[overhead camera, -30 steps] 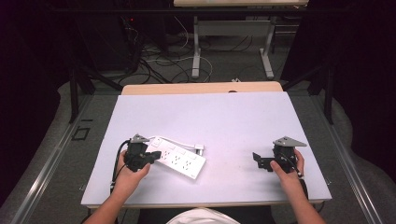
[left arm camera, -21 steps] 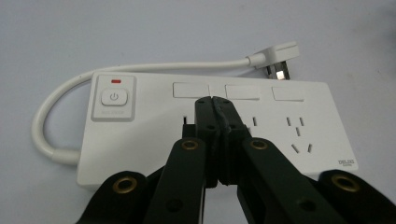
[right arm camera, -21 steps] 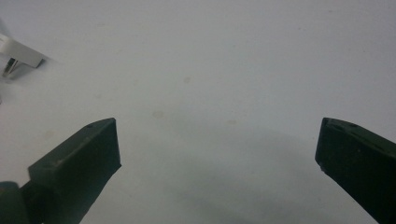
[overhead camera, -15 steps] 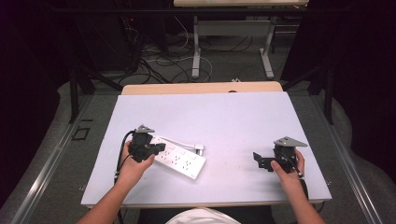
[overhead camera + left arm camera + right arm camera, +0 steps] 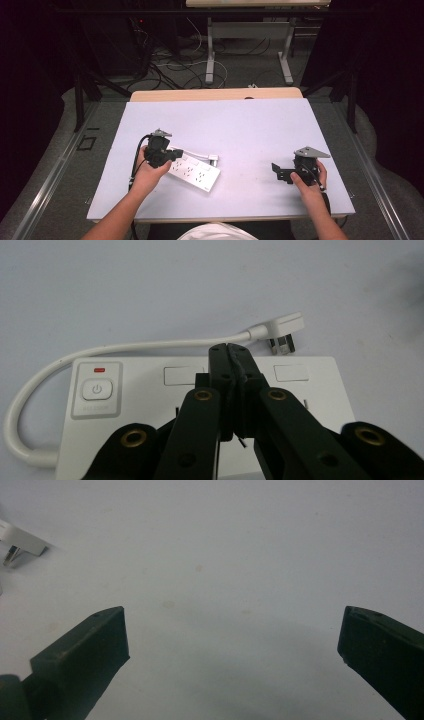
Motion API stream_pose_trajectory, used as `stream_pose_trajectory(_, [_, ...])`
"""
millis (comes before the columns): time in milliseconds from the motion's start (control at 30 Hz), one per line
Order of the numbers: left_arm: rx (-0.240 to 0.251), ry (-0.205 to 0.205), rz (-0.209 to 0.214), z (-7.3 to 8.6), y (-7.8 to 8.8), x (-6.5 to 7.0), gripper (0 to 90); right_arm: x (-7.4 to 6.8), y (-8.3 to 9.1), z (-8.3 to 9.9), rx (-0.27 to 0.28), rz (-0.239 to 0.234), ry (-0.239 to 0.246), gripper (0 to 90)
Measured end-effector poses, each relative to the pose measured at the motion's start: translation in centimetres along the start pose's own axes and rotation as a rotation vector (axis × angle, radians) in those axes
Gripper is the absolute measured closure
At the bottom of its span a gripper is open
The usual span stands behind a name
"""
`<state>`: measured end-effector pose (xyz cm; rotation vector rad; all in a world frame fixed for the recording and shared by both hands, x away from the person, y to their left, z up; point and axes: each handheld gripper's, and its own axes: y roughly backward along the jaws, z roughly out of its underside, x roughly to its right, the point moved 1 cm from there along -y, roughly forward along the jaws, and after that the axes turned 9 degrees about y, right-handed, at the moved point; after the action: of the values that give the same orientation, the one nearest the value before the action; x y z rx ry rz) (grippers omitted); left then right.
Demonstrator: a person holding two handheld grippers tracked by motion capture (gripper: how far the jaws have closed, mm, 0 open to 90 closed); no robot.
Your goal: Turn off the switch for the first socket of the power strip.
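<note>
Power strip [image 5: 210, 390] beneath left hand-held gripper [image 5: 231, 347]

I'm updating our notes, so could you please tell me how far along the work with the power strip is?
Little looks done: the power strip lies flat on the table, its plug loose beside it. In hand: the left gripper, fingers shut and empty, hovers over the strip. The right gripper waits open, apart. Any gripping or plugging in appears left.

A white power strip [image 5: 192, 170] lies flat on the table's left half, slanting from upper left to lower right. At one end it has a grey power button [image 5: 97, 389] with a small red light [image 5: 99, 370] above. Its short white cord [image 5: 125, 346] loops around to a flat plug [image 5: 281, 329] lying just beside the strip.
</note>
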<state>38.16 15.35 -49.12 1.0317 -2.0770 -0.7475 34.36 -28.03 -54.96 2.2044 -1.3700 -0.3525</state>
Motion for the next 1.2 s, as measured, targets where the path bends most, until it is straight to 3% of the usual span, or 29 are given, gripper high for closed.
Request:
stream_pose_trajectory(33, [-0.006,-0.014,-0.001,-0.1,-0.1,-0.1,90.0,0.0,0.0,0.0,0.0,-0.002,0.0,0.0])
stream_pose_trajectory(167, [-0.012,0.004,-0.003,-0.2,-0.5,0.1,90.0,0.0,0.0,0.0,-0.004,-0.002,0.0,0.0])
stream_pose_trajectory(400, [-0.036,-0.005,-0.014,-0.5,-1.5,0.3,90.0,0.0,0.0,0.0,-0.003,-0.004,0.0,0.0])
stream_pose_trajectory(433, [-0.034,0.011,-0.014,-0.5,-1.7,0.4,90.0,0.0,0.0,0.0,-0.003,-0.004,-0.001,0.0])
stream_pose_trajectory(1200, [-0.117,0.04,-0.065,-1.1,-4.0,-0.3,90.0,0.1,-0.1,0.1,-0.004,-0.006,0.002,0.0])
